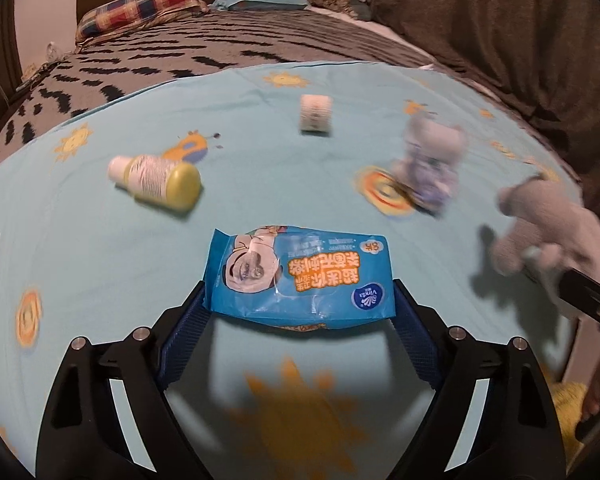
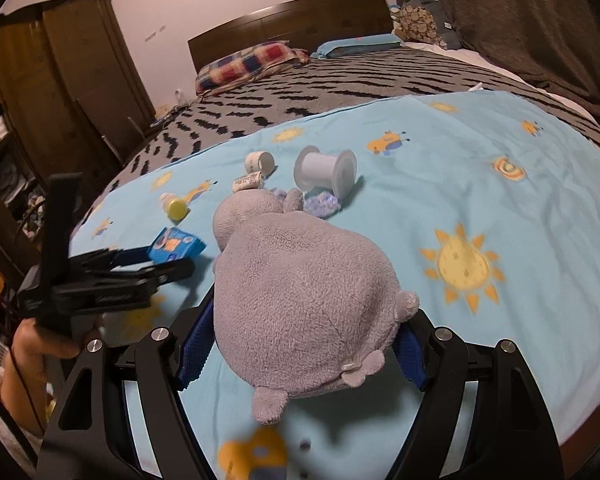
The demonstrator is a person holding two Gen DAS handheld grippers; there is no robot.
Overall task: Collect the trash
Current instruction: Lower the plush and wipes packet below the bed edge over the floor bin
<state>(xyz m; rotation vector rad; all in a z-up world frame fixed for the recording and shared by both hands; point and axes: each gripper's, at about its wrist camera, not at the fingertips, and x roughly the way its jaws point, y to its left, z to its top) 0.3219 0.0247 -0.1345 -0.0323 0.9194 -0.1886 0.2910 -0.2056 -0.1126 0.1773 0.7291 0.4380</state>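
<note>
Left wrist view: the left gripper [image 1: 300,304] has its two blue-padded fingers [image 1: 184,336] on either side of a blue wet-wipes packet [image 1: 300,276], pinching it by its short edges; the packet appears lifted off the light blue sun-print blanket [image 1: 100,280], with its shadow on the cloth below. Further out on the blanket lie a small yellow-capped bottle [image 1: 156,178] on its side, a small white patterned roll [image 1: 316,114], and a blurred pale purple plush toy [image 1: 432,160]. At the right edge, part of a grey plush toy [image 1: 548,236] shows beside a black gripper finger. Right wrist view: the right gripper [image 2: 304,344] clamps the grey plush toy [image 2: 300,300], its blue pads pressed into the toy's sides; the body fills the gap between the jaws and hides the fingertips. Left of it the left gripper [image 2: 160,256] comes in sideways, holding the blue packet [image 2: 176,246] just above the blanket [image 2: 500,208]; a hand [image 2: 32,344] grips its handle. Beyond the plush are the yellow-capped bottle [image 2: 176,206], two small patterned rolls [image 2: 260,162], an empty white spool [image 2: 326,170] on its side, and a bit of purple fluff [image 2: 320,202] just beside the spool. A checked pillow [image 2: 248,64] lies at the headboard [image 2: 292,20].
</note>
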